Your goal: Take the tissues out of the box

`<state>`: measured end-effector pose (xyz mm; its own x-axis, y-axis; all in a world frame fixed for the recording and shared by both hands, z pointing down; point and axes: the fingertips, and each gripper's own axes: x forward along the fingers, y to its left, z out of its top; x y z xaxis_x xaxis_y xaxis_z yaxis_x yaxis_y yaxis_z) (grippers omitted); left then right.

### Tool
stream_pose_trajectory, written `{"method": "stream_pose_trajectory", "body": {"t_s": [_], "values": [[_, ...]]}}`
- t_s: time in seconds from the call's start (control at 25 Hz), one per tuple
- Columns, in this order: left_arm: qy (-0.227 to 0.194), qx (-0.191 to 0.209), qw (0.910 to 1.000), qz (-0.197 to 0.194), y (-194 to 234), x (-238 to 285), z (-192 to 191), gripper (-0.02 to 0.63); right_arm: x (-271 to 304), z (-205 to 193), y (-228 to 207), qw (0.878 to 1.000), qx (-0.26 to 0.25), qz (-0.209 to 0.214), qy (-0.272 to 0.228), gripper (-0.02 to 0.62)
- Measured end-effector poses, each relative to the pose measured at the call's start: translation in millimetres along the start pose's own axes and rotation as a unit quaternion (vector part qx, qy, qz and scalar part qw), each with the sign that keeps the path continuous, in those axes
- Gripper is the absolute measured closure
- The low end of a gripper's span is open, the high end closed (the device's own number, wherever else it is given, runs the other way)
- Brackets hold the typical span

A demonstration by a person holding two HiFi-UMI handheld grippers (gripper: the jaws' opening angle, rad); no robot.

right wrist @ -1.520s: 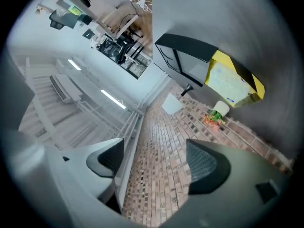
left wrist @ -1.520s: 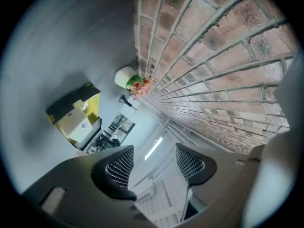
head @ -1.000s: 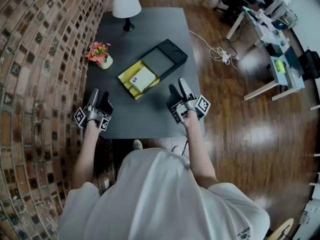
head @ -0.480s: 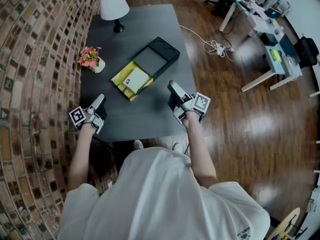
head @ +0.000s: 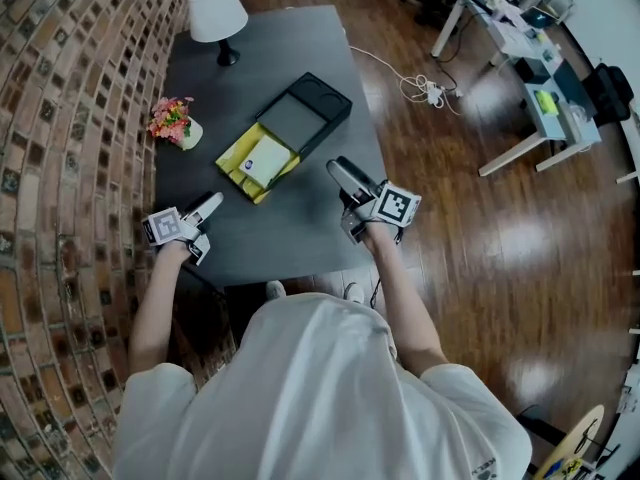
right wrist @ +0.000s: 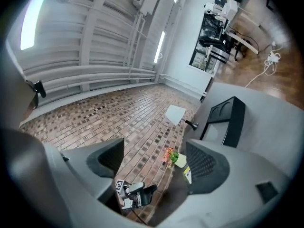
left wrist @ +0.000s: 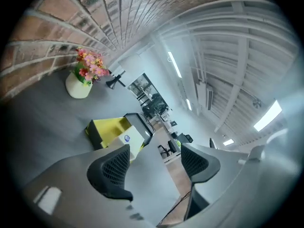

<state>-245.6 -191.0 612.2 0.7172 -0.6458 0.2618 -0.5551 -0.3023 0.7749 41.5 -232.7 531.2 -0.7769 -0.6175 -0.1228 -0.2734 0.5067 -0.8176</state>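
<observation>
Whereas the right gripper view faces a brick wall (right wrist: 118, 113), the left gripper view sights the open yellow cardboard box (left wrist: 110, 128) of white tissues (left wrist: 128, 139) at lower centre. It lies beyond the left gripper (left wrist: 154, 158), whose empty jaws have just been opening. The right gripper (right wrist: 156, 163) stands a little apart and empty, and both have rolled since earlier.

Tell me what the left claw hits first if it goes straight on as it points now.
Probably the grey table top, just short of the yellow box; depth is unclear. The left claw, its jaws having just been opening, holds nothing.
</observation>
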Motion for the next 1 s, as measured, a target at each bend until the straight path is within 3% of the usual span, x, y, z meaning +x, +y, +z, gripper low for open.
{"method": "stream_pose_trajectory", "body": {"t_s": [0.12, 0.24, 0.52, 0.64, 0.76, 0.88, 1.0], "values": [[0.006, 0.015, 0.9998, -0.006, -6, 8, 8, 0.266, -1, -2, -1, 1.0, -0.027, -0.002, 0.008, 0.19], [0.028, 0.06, 0.9978, 0.003, -6, 18, 12, 0.21, -3, -2, -1, 0.996, -0.083, -0.011, 0.023, 0.19], [0.095, 0.151, 0.9831, 0.043, 14, 37, 7, 0.147, -3, -6, -16, 0.98, -0.181, -0.046, 0.061, 0.19], [0.133, 0.198, 0.9692, 0.06, 19, 44, 3, 0.146, 0, -11, -25, 0.972, -0.213, -0.056, 0.079, 0.191], [0.178, 0.258, 0.946, 0.082, 29, 50, 1, 0.146, 3, -9, -33, 0.965, -0.241, -0.066, 0.083, 0.192], [0.209, 0.273, 0.9351, 0.087, 32, 58, 0, 0.121, 6, -5, -34, 0.951, -0.292, -0.064, 0.075, 0.192], [0.236, 0.288, 0.9242, 0.085, 32, 68, -1, 0.121, 9, -6, -34, 0.929, -0.356, -0.067, 0.079, 0.192]]}}
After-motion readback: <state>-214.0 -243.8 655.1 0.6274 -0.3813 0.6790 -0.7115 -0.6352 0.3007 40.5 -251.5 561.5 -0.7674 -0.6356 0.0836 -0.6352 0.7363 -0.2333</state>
